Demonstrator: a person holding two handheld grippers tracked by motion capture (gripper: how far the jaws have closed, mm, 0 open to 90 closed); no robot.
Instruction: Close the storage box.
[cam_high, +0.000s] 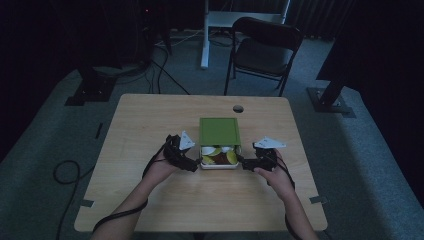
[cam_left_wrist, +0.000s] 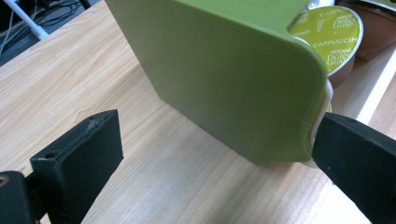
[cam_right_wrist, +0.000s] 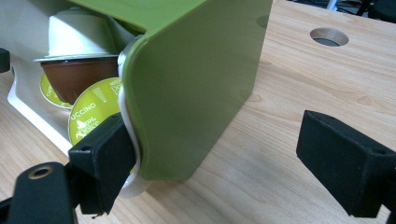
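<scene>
A green box sleeve (cam_high: 219, 131) lies in the middle of the wooden table (cam_high: 145, 120). Its white tray (cam_high: 219, 166) is slid partly out toward me and holds several coffee capsules (cam_high: 220, 155). My left gripper (cam_high: 194, 164) is open at the tray's left side. In the left gripper view, the sleeve's corner (cam_left_wrist: 224, 70) sits between the jaws, and the right jaw touches the tray's white edge (cam_left_wrist: 328, 93). My right gripper (cam_high: 245, 163) is open at the tray's right side. There the sleeve's other corner (cam_right_wrist: 201, 70) sits between the jaws, and the left jaw rests against the tray rim by a capsule (cam_right_wrist: 91, 116).
A round cable hole (cam_high: 238, 108) is in the table behind the box, also seen as the hole (cam_right_wrist: 329, 37) in the right gripper view. A folding chair (cam_high: 265, 50) stands beyond the table. Cables (cam_high: 65, 172) lie on the floor at the left.
</scene>
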